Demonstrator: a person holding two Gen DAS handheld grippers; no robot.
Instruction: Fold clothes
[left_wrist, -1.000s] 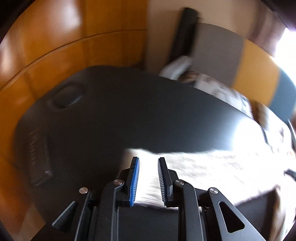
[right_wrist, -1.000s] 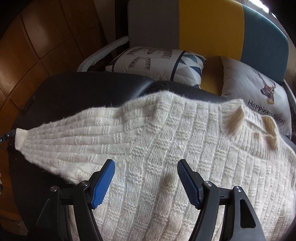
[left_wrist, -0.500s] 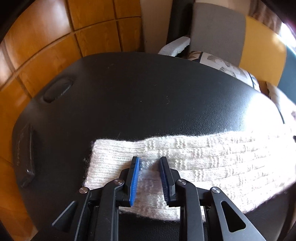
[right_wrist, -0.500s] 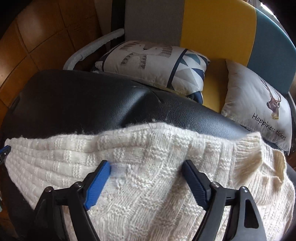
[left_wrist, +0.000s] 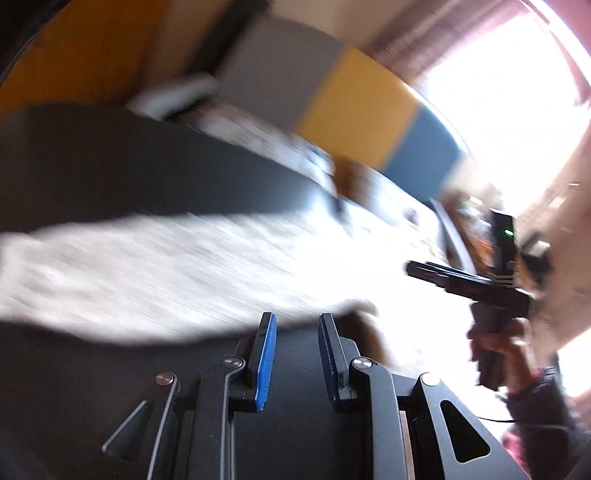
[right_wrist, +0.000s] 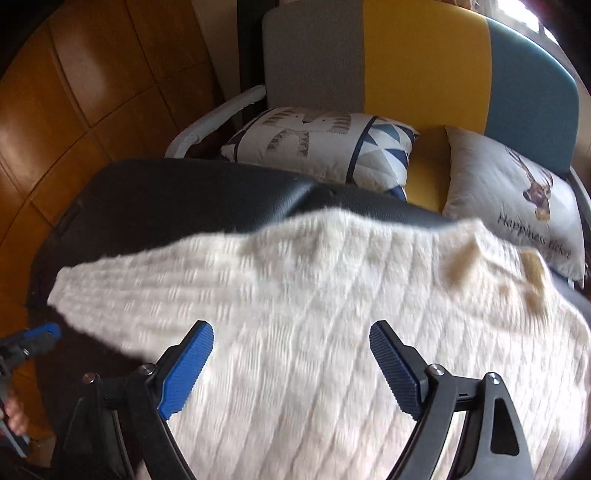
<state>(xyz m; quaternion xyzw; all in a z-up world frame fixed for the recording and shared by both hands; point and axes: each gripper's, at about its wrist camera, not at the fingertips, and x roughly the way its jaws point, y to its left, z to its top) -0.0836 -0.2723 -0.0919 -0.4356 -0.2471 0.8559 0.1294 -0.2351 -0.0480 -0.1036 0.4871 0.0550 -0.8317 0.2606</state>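
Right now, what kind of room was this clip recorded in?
Most likely a home living room: a grey, yellow and blue sofa with printed cushions, wood-panelled wall, and a cream knit sweater spread on a black padded surface.

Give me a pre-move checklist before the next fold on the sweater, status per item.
1. Left gripper free of fabric: ok, jaws apart with nothing between them, sleeve ahead of the tips.
2. Right gripper ready to grasp: ok, jaws wide open over the sweater.
3. Sweater lying flat: not ok, bumps near the collar.
4. Sleeve laid out: ok, it stretches left across the black surface.
5. Left view sharp enough to aim: not ok, heavy motion blur.
6. Hem position: cannot tell, out of frame.
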